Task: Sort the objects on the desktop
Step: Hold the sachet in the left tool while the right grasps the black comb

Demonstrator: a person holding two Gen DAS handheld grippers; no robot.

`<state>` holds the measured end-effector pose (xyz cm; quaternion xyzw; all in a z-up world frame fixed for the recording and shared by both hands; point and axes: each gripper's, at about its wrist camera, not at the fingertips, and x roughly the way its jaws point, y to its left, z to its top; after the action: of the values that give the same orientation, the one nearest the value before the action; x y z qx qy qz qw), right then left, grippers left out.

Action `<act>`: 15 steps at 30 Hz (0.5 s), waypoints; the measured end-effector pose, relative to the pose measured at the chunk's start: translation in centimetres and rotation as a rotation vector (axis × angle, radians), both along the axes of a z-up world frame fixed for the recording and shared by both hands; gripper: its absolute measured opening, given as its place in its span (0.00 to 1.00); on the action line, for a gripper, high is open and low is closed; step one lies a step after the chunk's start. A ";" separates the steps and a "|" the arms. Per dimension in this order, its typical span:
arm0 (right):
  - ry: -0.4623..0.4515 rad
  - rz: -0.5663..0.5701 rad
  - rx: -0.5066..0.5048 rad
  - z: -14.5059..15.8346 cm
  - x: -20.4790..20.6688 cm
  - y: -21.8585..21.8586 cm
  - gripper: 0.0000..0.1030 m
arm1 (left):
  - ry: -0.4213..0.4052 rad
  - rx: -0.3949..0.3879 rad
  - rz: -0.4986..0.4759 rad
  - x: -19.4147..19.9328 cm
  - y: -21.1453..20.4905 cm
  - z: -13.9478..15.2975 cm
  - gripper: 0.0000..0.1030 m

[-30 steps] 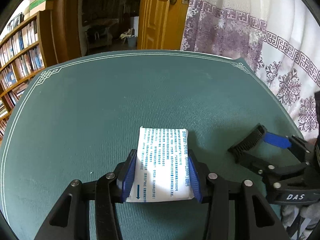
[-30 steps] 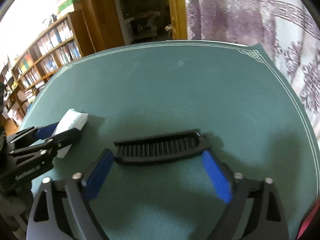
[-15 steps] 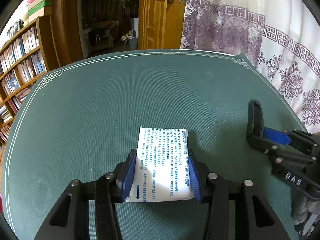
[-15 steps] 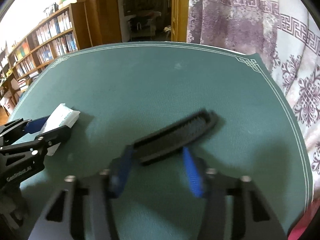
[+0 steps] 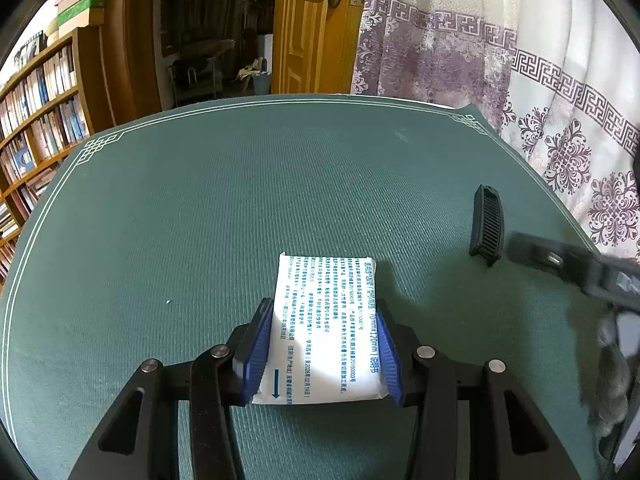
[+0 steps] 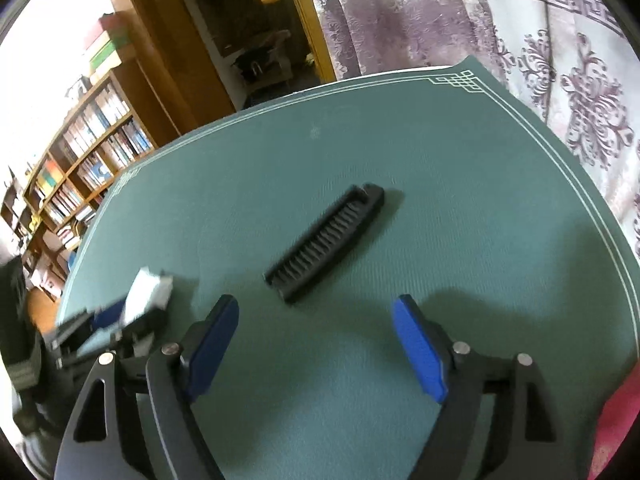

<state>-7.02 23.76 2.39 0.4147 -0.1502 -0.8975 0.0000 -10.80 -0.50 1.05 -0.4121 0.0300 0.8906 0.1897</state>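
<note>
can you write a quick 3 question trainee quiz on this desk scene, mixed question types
1. True or false: the left claw is shut on the white packet.
2. The black comb is: A) between the right claw's pads, B) lying free on the green mat, C) on the packet.
3. Fill in: the right claw is ____, nothing between its pads.

Key: 1 true; 2 B; 3 open.

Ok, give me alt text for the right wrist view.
The right tongs stand open above a green table mat, with a black comb lying loose just beyond their blue pads. At lower left, the left tongs hold a white packet.
</note>
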 end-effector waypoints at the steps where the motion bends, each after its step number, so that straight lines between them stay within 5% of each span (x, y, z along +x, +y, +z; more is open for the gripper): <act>1: -0.009 0.000 0.010 -0.1 -1.0 -0.3 0.80 | 0.000 -0.001 -0.001 -0.1 0.0 0.0 0.48; 4: -0.048 0.008 0.079 -1.1 -3.5 -1.8 0.80 | 0.003 -0.006 0.000 0.1 0.1 -0.1 0.48; 7: -0.033 0.020 0.280 -1.7 -4.9 -3.9 0.77 | 0.005 -0.012 0.001 0.0 0.2 -0.1 0.48; 9: -0.023 0.026 0.293 -1.8 -4.9 -4.2 0.75 | 0.007 -0.020 0.002 0.0 0.4 -0.1 0.48; 15: -0.017 -0.001 0.299 -1.6 -4.2 -3.3 0.28 | 0.010 -0.031 0.002 0.0 0.6 -0.1 0.48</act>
<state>-11.24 20.44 0.76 0.4178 -0.0151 -0.9062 -0.0633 -10.80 0.13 0.93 -0.4104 0.0446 0.8924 0.1823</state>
